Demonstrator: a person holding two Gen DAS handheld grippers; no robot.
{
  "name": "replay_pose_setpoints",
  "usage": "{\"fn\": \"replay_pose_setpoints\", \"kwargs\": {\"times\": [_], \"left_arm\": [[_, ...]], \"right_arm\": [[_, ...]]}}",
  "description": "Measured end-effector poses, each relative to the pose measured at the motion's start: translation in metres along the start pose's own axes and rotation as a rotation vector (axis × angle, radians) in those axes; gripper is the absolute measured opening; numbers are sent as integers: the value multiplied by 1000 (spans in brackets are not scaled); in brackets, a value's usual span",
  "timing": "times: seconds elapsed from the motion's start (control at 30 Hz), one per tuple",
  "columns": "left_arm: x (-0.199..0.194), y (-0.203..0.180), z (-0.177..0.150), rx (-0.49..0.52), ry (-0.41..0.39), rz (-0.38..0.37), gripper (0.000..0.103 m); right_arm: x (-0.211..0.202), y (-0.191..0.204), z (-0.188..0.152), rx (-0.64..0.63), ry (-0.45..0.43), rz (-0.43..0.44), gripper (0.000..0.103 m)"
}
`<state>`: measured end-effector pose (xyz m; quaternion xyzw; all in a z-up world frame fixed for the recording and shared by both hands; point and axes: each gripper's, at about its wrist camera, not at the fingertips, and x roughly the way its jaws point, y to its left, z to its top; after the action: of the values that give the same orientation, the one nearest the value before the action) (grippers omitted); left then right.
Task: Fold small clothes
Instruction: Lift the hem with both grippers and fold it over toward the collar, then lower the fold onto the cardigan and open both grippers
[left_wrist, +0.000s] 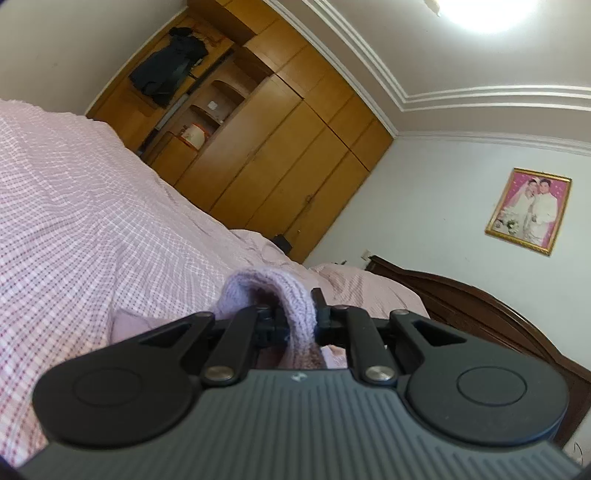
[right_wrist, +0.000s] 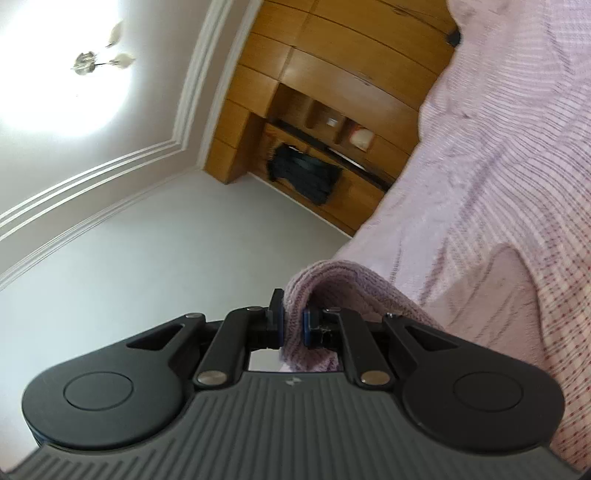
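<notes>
Filling most of both views is one bed (left_wrist: 74, 206), spread with a pink checked cover (right_wrist: 517, 184) that runs off the frame edges. Behind it stands one big wooden wardrobe (left_wrist: 280, 147) of plain doors with open shelf niches, and one dark garment (left_wrist: 166, 70) hangs at its shelf end. One dark wooden headboard (left_wrist: 480, 306) curves past the bed's far side in the left wrist view. One framed photo (left_wrist: 528, 210) hangs on the pale wall above it, and one ceiling lamp (right_wrist: 88, 62) glows overhead.

Two grippers are in play, each seen from its own camera. The left gripper (left_wrist: 291, 317) has its jaws drawn together on a fold of the one small garment, a lilac knit (left_wrist: 273, 295), which loops up over the jaws and drops between them toward the camera. The right gripper (right_wrist: 293, 321) is likewise pinched onto the knit, with its blue pads (right_wrist: 306, 325) pressed against a bunched edge that humps up in front of them. More of the same knit trails off to the right, lying against the cover beside the gripper. So the knit sits at the near edge of the bed, raised at two points. Each gripper's body blocks the lower third of its view, hiding the rest of the knit and the bed edge beneath.
</notes>
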<state>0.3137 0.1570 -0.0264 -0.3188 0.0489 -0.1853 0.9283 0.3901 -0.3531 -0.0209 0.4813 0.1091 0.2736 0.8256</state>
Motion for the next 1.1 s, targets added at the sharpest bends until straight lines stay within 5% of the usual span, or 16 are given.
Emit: {"fn": "replay_pose_setpoints", "kwargs": {"times": [0.23, 0.4, 0.47, 0.53, 0.7, 0.9, 1.0, 1.1], "left_arm": [[25, 21, -16, 6, 113, 153, 13], [30, 30, -21, -2, 185, 242, 13], [27, 32, -22, -9, 196, 255, 25], [19, 32, -20, -20, 204, 295, 37], [-13, 24, -11, -39, 185, 258, 39], [2, -12, -13, 91, 267, 303, 39], [11, -48, -26, 290, 375, 345, 39], [13, -59, -41, 323, 440, 357, 39]], "right_arm": [[15, -32, 2, 34, 32, -96, 10], [31, -42, -12, -16, 135, -282, 15], [33, -45, -16, -15, 139, -327, 25], [35, -45, -17, -16, 148, -376, 59], [38, -20, -14, -145, 120, -414, 83], [34, 24, -19, -312, 51, -446, 84], [42, 54, -29, -452, 132, -428, 84], [56, 79, -59, -661, 271, -420, 76]]}}
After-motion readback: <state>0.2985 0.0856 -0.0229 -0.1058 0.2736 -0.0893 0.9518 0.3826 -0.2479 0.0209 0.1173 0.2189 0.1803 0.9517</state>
